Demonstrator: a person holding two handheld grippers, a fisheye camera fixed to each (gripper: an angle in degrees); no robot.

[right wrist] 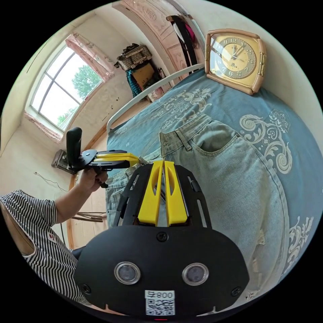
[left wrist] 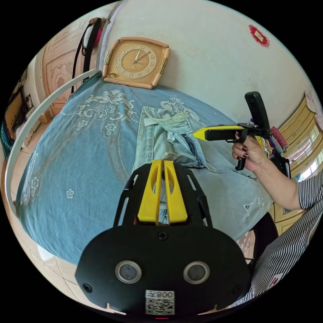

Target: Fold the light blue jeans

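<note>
The light blue jeans [left wrist: 222, 188] lie spread on a blue patterned bedcover [left wrist: 77, 161], waist end toward the wall. In the left gripper view my left gripper [left wrist: 163, 161] has its yellow jaws together at the bunched waistband, denim showing between them. My right gripper [left wrist: 195, 134], held by a hand, points at the open fly with its jaws together. In the right gripper view my right gripper [right wrist: 163, 162] pinches the waistband of the jeans [right wrist: 228, 181], a zipper showing between the jaws. My left gripper [right wrist: 138, 160] meets the cloth's edge beside it.
A tan square clock [left wrist: 136, 62] leans against the white wall at the bed's far side. A white bed rail [left wrist: 27, 128] curves round the bed's end. A window [right wrist: 64, 91] and a cluttered corner lie beyond. A striped sleeve [left wrist: 302, 215] is close by.
</note>
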